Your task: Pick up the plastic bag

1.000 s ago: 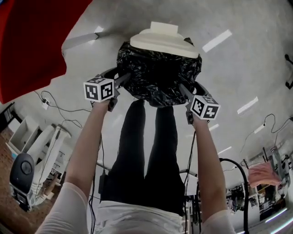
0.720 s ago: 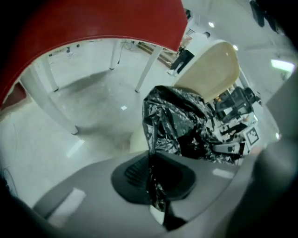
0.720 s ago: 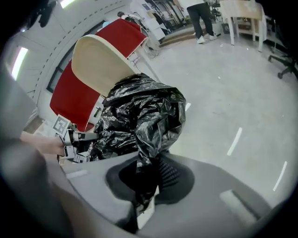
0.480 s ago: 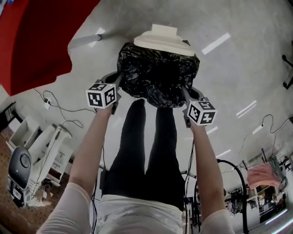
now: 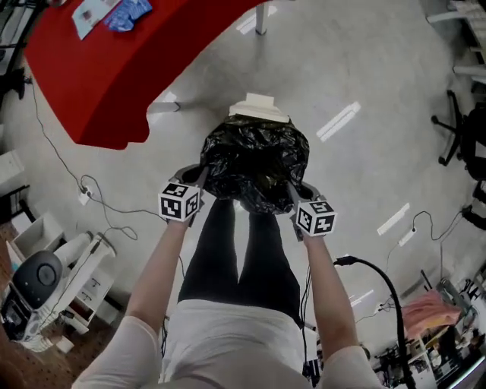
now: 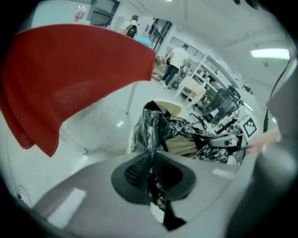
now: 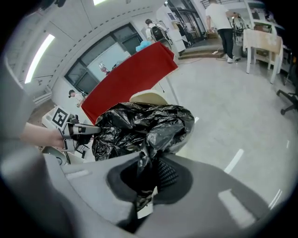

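Note:
A crumpled black plastic bag [image 5: 254, 163] hangs between my two grippers over a cream bin [image 5: 258, 109], straight ahead of the person's legs in the head view. My left gripper [image 5: 204, 172] grips the bag's left edge. In the left gripper view its jaws [image 6: 151, 163] are shut, with a strip of the black bag [image 6: 153, 124] pinched between the pads. My right gripper [image 5: 291, 187] holds the opposite edge. In the right gripper view its jaws [image 7: 146, 173] are shut on a twisted fold of the bag [image 7: 139, 126]. The bin [image 7: 148, 97] shows just behind the bag.
A red-covered table [image 5: 114, 68] stands to the far left, one leg [image 5: 260, 19] on the pale floor. Cables [image 5: 99, 201] and white equipment [image 5: 45, 281] lie at the left, a black hose [image 5: 380, 281] at the right, and an office chair [image 5: 463, 129] at the far right. People stand far off.
Both grippers have risen together, drawing the bag's edges up from the bin. The head view now takes in more floor and more of the red table.

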`<state>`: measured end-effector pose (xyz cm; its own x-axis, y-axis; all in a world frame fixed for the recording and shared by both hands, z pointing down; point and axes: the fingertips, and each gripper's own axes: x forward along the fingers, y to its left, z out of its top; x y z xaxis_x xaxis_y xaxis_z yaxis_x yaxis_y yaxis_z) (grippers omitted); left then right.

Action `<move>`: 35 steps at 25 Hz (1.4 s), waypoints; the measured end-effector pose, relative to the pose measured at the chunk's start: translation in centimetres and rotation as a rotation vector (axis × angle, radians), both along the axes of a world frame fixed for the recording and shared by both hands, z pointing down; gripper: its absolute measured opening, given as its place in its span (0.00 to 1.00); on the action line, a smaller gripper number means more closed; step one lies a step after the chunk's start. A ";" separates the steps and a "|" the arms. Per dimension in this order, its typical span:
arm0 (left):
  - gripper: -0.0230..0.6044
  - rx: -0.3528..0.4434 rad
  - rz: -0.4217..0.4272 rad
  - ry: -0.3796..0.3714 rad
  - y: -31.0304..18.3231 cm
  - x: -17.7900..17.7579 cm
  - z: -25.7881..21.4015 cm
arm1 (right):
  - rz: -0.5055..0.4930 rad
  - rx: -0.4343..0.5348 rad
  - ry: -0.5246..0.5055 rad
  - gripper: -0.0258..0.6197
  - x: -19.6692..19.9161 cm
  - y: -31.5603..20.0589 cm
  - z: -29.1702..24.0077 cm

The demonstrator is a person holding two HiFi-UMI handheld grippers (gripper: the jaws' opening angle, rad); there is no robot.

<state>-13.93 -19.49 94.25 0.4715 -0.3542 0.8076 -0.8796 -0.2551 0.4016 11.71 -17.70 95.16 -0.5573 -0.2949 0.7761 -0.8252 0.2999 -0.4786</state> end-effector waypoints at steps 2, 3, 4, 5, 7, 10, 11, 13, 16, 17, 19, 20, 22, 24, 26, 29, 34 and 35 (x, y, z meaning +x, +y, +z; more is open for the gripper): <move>0.05 0.018 -0.009 0.004 0.4 0.3 -3.1 | 0.000 0.013 -0.005 0.04 0.2 0.3 -2.8; 0.05 0.027 -0.011 0.005 0.5 0.5 -4.7 | -0.001 0.020 -0.010 0.04 0.3 0.4 -4.3; 0.05 0.034 -0.011 0.004 0.7 0.6 -6.3 | -0.004 0.026 -0.016 0.04 0.4 0.5 -5.8; 0.05 0.040 -0.007 0.001 0.8 0.8 -7.8 | -0.010 0.033 -0.022 0.04 0.5 0.6 -7.3; 0.05 0.054 0.005 -0.011 1.3 1.1 -10.6 | -0.028 0.053 -0.034 0.04 0.7 0.8 -10.3; 0.05 0.084 0.009 -0.031 1.6 1.4 -14.6 | -0.051 0.095 -0.050 0.04 1.4 0.5 -14.6; 0.05 0.095 0.005 -0.035 1.6 1.5 -15.9 | -0.058 0.112 -0.056 0.04 1.8 0.4 -16.0; 0.05 0.115 -0.001 -0.041 1.9 1.7 -18.4 | -0.070 0.145 -0.068 0.04 2.4 0.2 -18.8; 0.05 0.143 0.003 -0.053 2.8 1.8 -22.0 | -0.092 0.190 -0.082 0.04 3.0 0.5 -22.7; 0.05 0.152 -0.001 -0.055 3.1 1.8 -23.0 | -0.099 0.206 -0.087 0.04 3.2 0.6 -23.8; 0.05 0.167 -0.022 -0.049 3.7 1.8 -25.1 | -0.107 0.238 -0.098 0.04 3.5 0.9 -26.0; 0.05 0.178 -0.033 -0.045 4.0 1.8 -26.1 | -0.107 0.255 -0.105 0.04 3.7 1.1 -27.0; 0.05 0.202 -0.046 -0.041 4.8 1.8 -28.2 | -0.098 0.288 -0.122 0.04 3.8 1.7 -29.1; 0.05 0.226 -0.049 -0.041 5.6 1.7 -30.2 | -0.085 0.318 -0.140 0.04 4.0 2.2 -31.1; 0.05 0.245 -0.058 -0.029 6.1 1.6 -32.0 | -0.074 0.350 -0.148 0.04 4.2 2.5 -32.9; 0.05 0.273 -0.068 0.001 7.1 0.9 -34.3 | -0.059 0.395 -0.141 0.04 4.2 3.4 -35.1; 0.05 0.338 -0.058 0.041 9.4 -1.3 -37.5 | -0.024 0.451 -0.124 0.04 2.5 6.2 -37.5; 0.05 0.357 -0.052 0.051 9.6 -1.4 -38.4 | -0.017 0.468 -0.126 0.04 2.3 6.7 -38.3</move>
<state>-15.33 -9.88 55.84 0.4820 -0.6342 0.6045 -0.8761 -0.3426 0.3392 13.97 -11.02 56.87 -0.6460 -0.5865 0.4885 -0.7628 0.5199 -0.3846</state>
